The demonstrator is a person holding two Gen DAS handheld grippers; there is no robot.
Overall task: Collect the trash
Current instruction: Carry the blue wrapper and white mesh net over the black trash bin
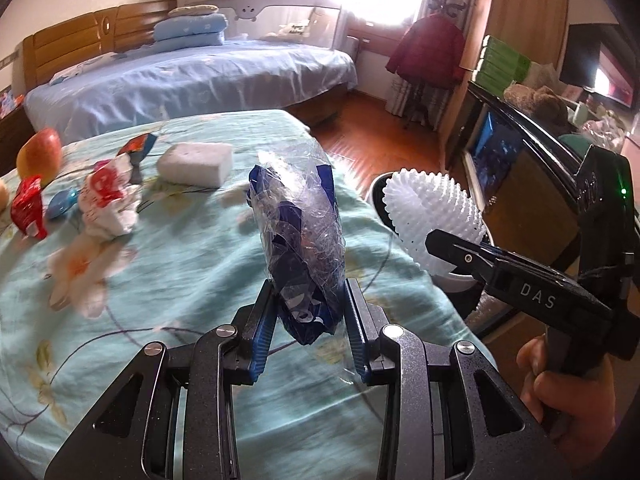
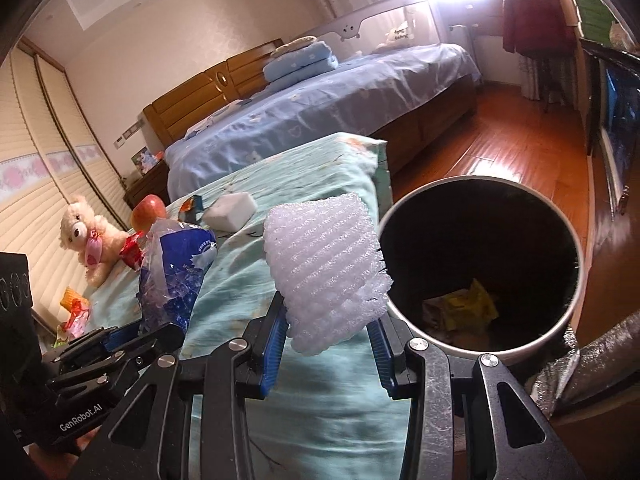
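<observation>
- A crumpled blue-and-clear plastic wrapper (image 1: 302, 248) is clamped upright between the narrowly set pads of the left gripper (image 1: 308, 320), above the floral turquoise cloth (image 1: 180, 280) of the table.
- A white foam fruit net (image 2: 326, 268) is pinched at its lower end by the right gripper (image 2: 328, 344), whose jaws are set somewhat wider around it.
- The net is held just beside the near-left rim of the round bin (image 2: 576, 248), which stands on the wooden floor (image 2: 500, 148) to the right of the table.
- Yellow packaging (image 2: 468, 308) is seen lying at the bottom of the bin.
- Further trash is left on the far left of the cloth: a red-and-white crumpled wrapper (image 1: 110, 200), a red wrapper (image 1: 28, 208) and a small red-and-blue one (image 1: 138, 146).
- A white sponge block (image 1: 196, 162) and an apple (image 1: 40, 156) are also seen there.
- A blue-covered bed (image 1: 180, 80) is seen beyond the table.
</observation>
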